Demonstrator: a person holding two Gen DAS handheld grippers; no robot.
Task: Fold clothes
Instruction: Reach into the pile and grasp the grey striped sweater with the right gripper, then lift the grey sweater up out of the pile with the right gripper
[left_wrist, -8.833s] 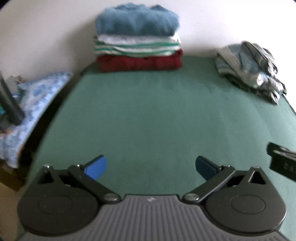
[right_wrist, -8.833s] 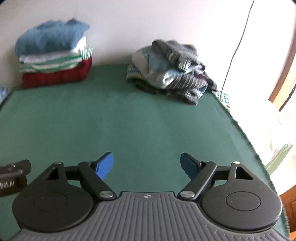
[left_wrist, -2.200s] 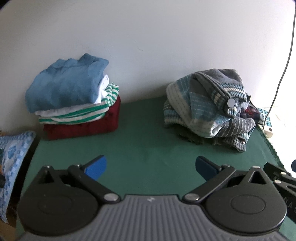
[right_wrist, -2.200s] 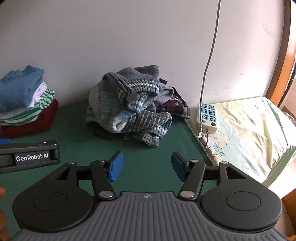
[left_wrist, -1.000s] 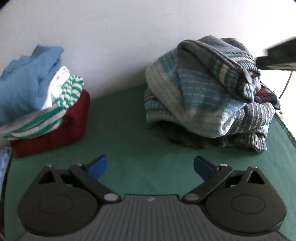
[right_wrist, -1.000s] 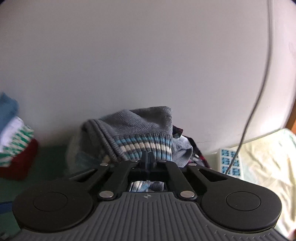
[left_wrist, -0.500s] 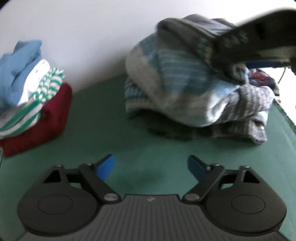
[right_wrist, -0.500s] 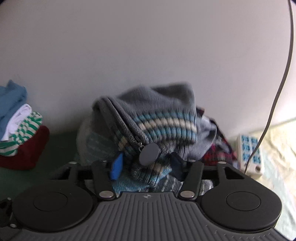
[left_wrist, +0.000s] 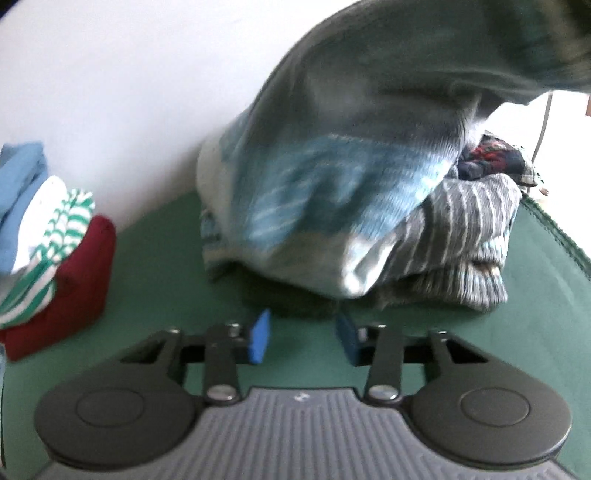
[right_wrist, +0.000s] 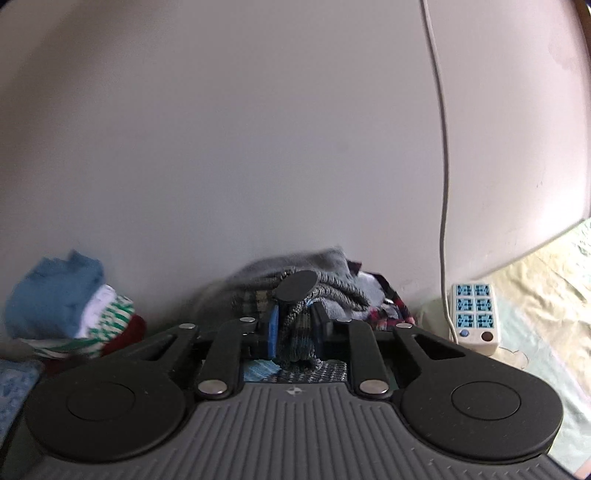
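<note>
Fingers (right_wrist: 274, 328) of the right gripper (right_wrist: 294, 328) are clamping a grey striped sweater (left_wrist: 332, 155), lifting it off the green worktop (left_wrist: 159, 258); left gripper (left_wrist: 303, 336) fingers are hovering apart below it.

A ribbed knit sweater (left_wrist: 332, 192) lies on matt green cloth (left_wrist: 159, 266); the power strip (right_wrist: 474, 317) looks like smooth plastic.

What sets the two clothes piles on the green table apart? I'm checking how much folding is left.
The stack by the wall is folded flat in layers: blue on top, white, green-striped, dark red at the bottom. The knit heap is crumpled and unfolded, grey and blue with stripes. The stack lies untouched; the right tool is shut on the heap's striped sweater, lifting part of it. Both rest on the green table against the wall.
</note>
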